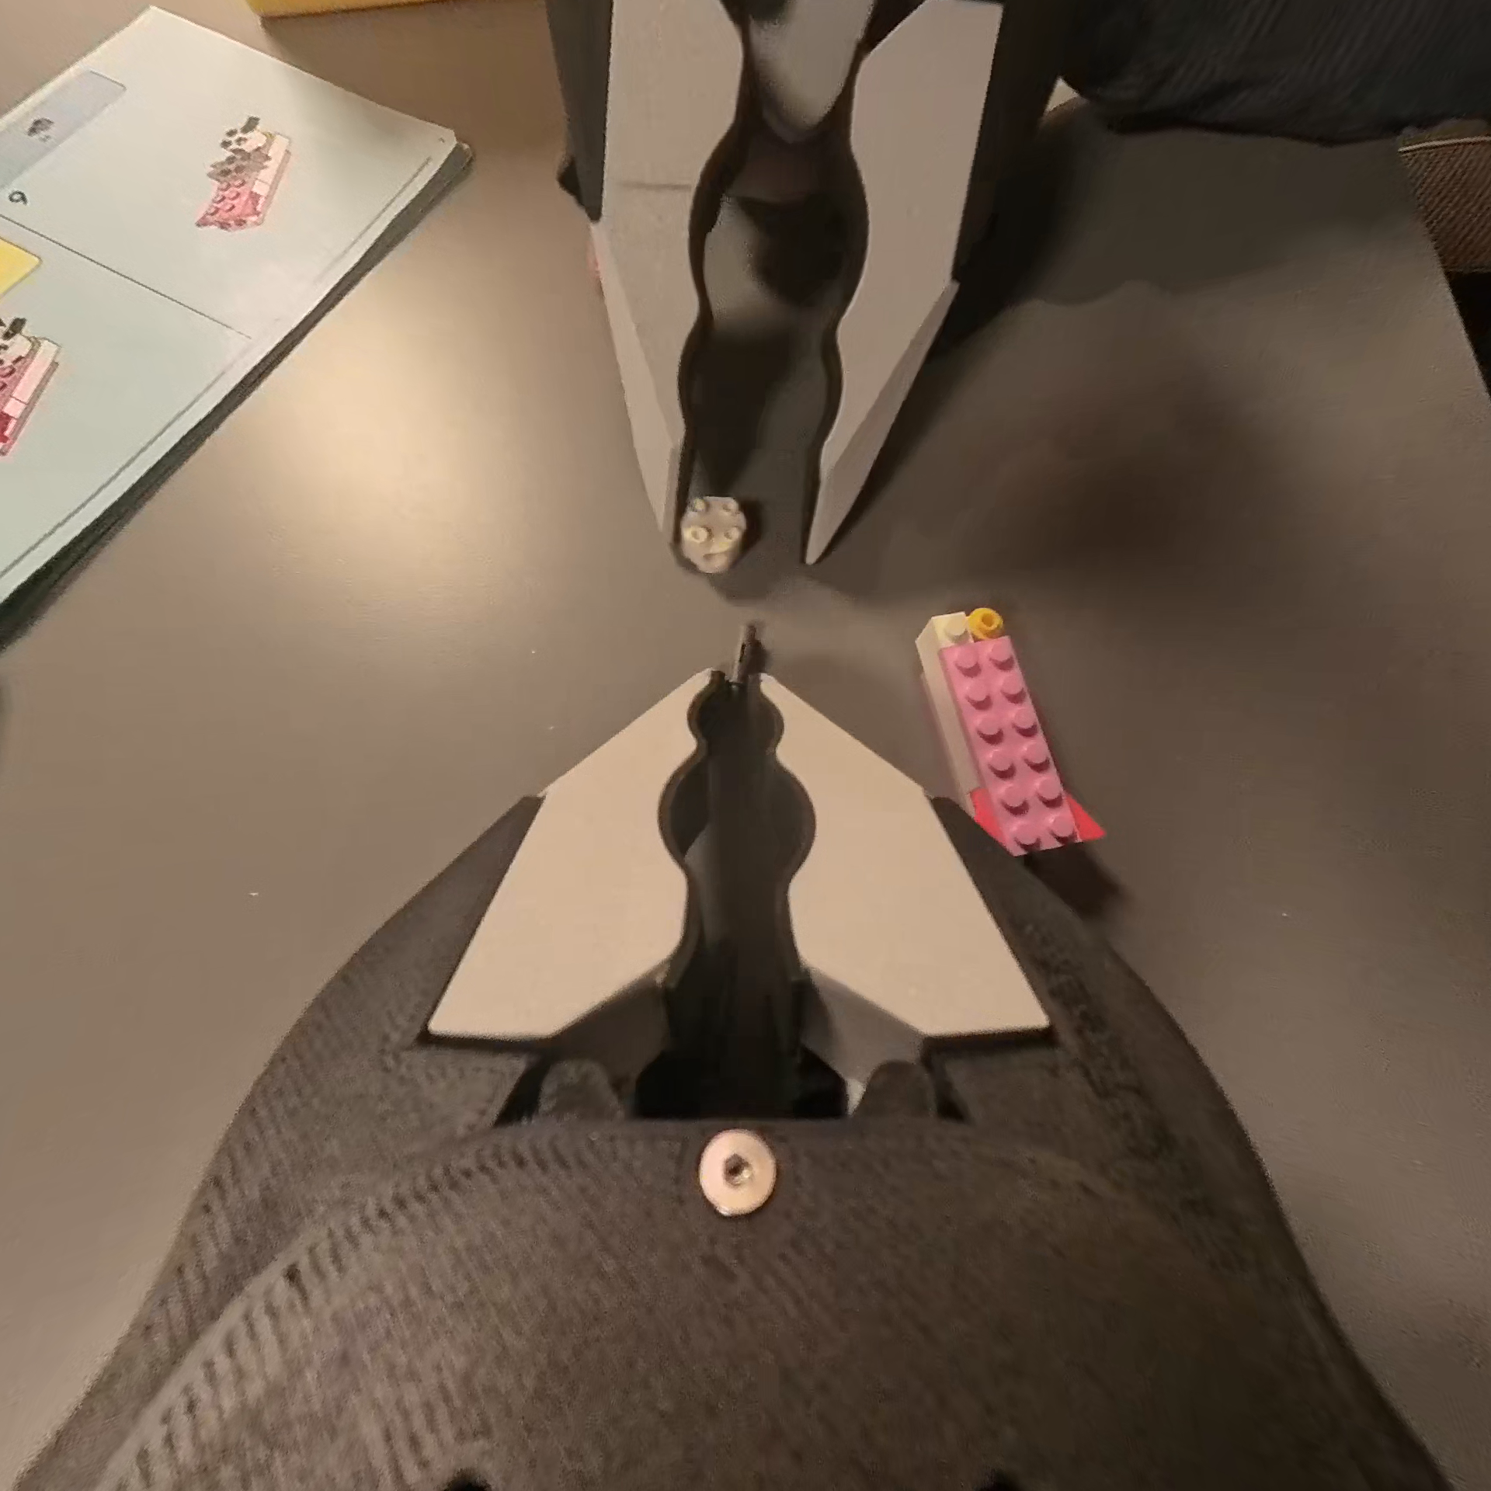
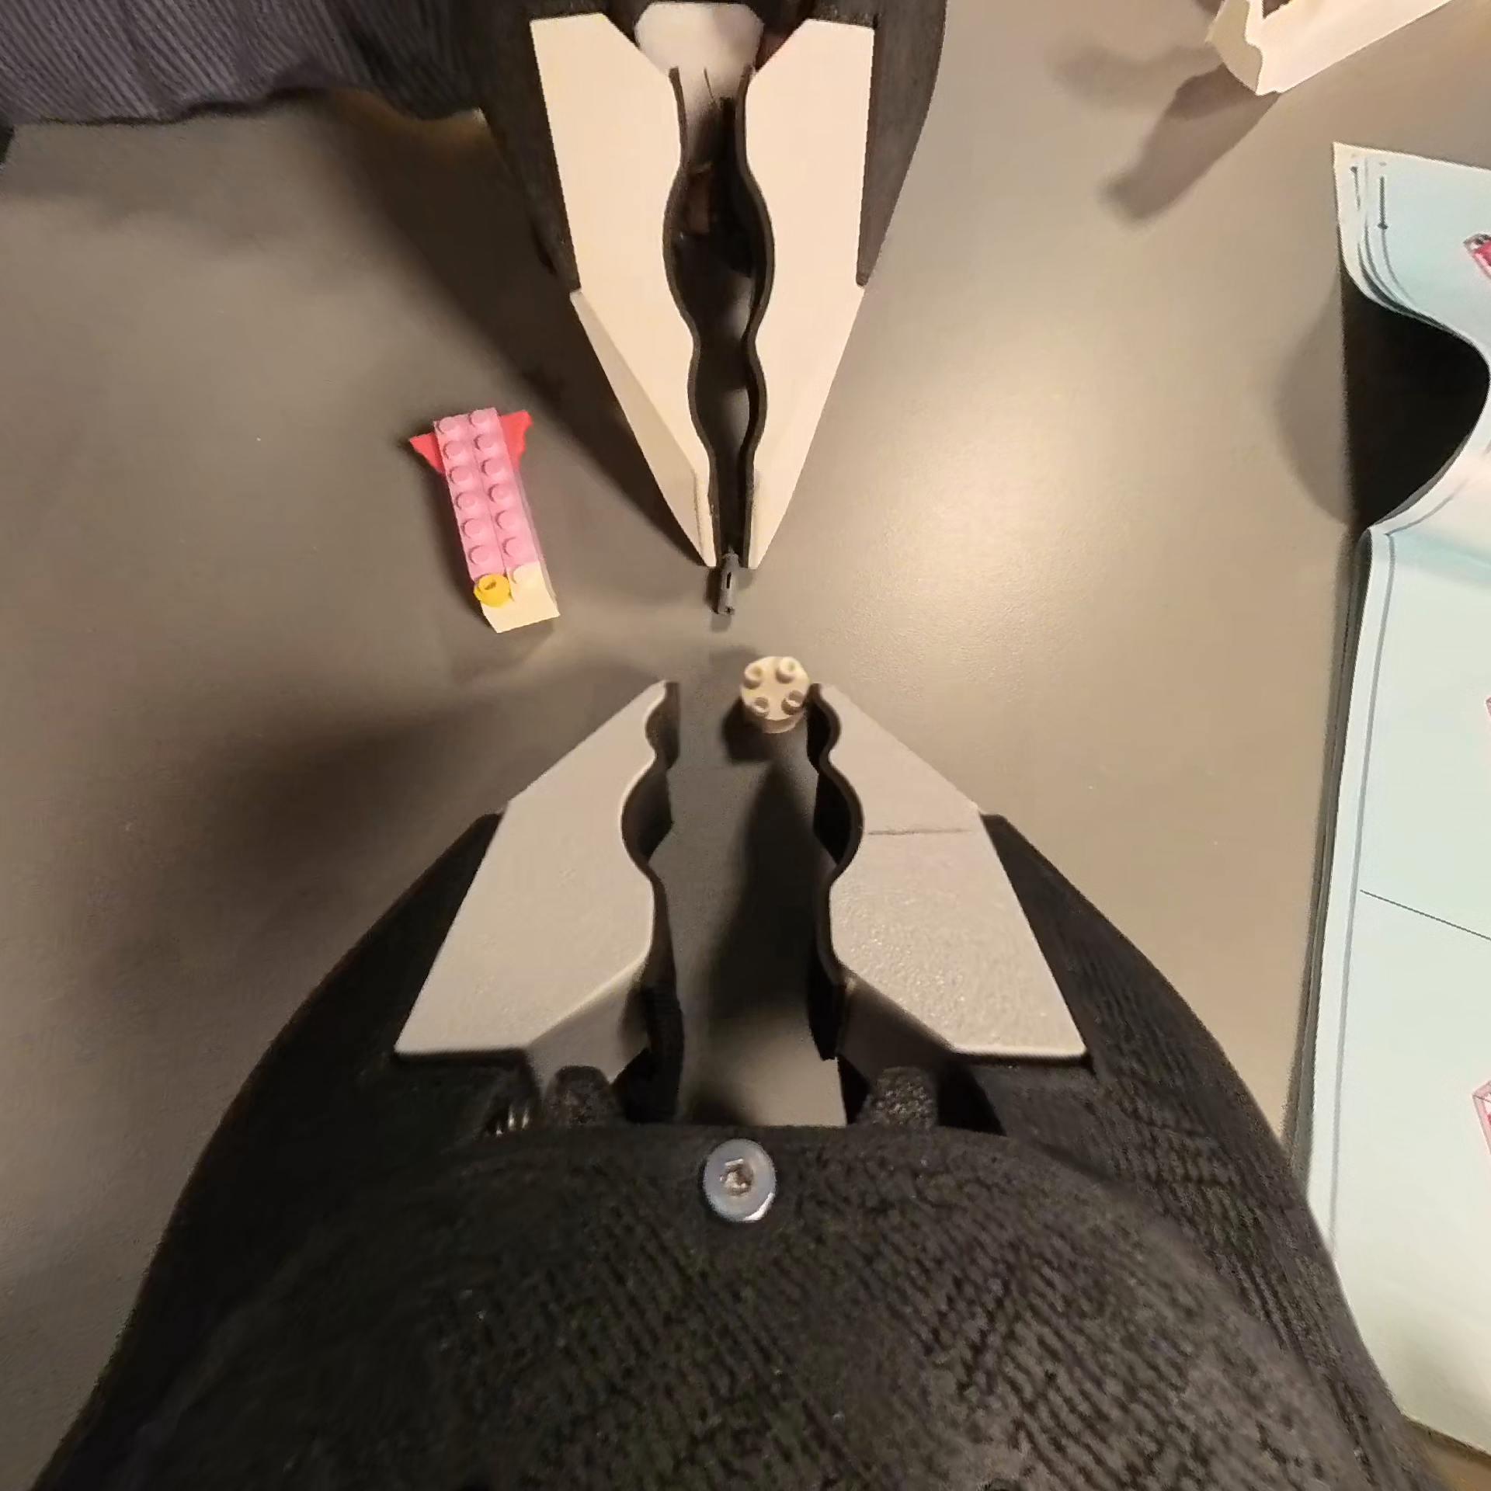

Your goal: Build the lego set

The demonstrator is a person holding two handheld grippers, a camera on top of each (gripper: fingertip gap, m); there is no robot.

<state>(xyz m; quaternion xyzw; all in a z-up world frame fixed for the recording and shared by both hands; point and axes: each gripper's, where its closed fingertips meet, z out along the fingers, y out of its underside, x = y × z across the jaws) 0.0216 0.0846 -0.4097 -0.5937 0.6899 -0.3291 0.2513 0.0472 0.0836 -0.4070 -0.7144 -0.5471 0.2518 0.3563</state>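
Left tool (image 1: 746, 676) is clamped on a small dark-grey plastic pin (image 1: 750, 645), tip protruding. Right tool (image 2: 738, 692), jaws apart, holds nothing; the round beige four-stud brick (image 2: 774, 694) rests on the grey surface (image 2: 1049, 565) against its 3 o'clock finger. A pink-and-white brick assembly (image 1: 1004, 742) lies at 3 o'clock of the left tool.

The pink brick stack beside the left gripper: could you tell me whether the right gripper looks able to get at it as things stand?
Probably yes. The stack lies alone on the bare table, off to one side of the left gripper. The right gripper has its jaws open, though a round pale stud piece sits against one finger.
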